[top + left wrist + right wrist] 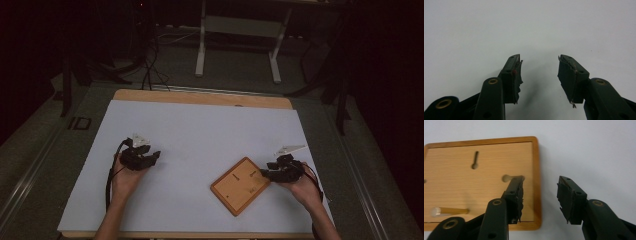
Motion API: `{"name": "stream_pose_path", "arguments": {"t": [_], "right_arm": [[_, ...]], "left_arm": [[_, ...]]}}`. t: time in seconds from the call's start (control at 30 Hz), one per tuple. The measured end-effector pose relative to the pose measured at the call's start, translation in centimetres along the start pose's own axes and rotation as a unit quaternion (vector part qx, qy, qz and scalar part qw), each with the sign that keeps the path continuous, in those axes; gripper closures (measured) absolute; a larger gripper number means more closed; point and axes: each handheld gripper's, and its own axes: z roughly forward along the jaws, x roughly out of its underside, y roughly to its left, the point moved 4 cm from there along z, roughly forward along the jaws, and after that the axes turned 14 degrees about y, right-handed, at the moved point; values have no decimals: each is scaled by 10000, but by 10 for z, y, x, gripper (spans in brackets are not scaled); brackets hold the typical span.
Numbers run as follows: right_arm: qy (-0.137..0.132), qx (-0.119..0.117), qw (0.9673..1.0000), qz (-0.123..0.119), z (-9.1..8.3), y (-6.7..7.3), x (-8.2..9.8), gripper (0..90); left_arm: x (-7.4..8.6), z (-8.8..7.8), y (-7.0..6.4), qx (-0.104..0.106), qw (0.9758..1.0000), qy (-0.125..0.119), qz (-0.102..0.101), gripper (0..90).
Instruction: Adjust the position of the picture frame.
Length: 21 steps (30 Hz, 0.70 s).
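Item 1. Wooden frame [240, 185]: a flat rectangular board with a raised darker rim, back side up, lying turned at an angle in the lower right of the high view on the pale tabletop [200, 130]. In the right gripper view it takes up the left half of the frame; its back shows two keyhole hanging slots and a short light-coloured peg or tab near the lower left. It lies flat and is not lifted.

Item 2. Right claw [264, 173]: at the frame's right edge in the high view. In the right gripper view [540, 195] the jaws stand apart and released; one jaw sits over the board just inside the rim, the other over bare tabletop beyond it, so the rim lies between them. The pads do not press on the wood. No grip yet.

Item 3. Left claw [150, 155]: centre left of the high view, well apart from the frame. In the left gripper view [540, 75] the jaws are spread wide with nothing but plain tabletop between them; released and empty.

Item 4. Surroundings: dark floor and the legs of a white stand [237, 45] at the top of the high view.

Status, as judged: the work looks to be at its start. The right claw is lined up astride the frame's edge; closing on the rim, lifting or turning the frame, and any part for the left claw all remain to be done.
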Motion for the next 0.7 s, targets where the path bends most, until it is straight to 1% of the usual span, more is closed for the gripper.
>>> {"name": "stream_pose_path", "arguments": {"t": [0.13, 0.27, 0.4, 0.7], "right_arm": [[42, -50, 9999, -85, -1, 7, -3, 564], [23, -111, 9998, -151, -2, 14, -6, 566], [-42, -188, 9996, -211, -2, 20, -6, 565], [-194, -344, 9989, -244, -3, 30, 0, 566]], "left_arm": [[0, 1, -1, 27, 10000, 39, -9, 531], [0, 1, 0, 28, 10000, 42, -20, 532], [1, 1, 1, 16, 10000, 52, -61, 532], [2, 1, 3, 11, 9999, 63, -119, 531]]}}
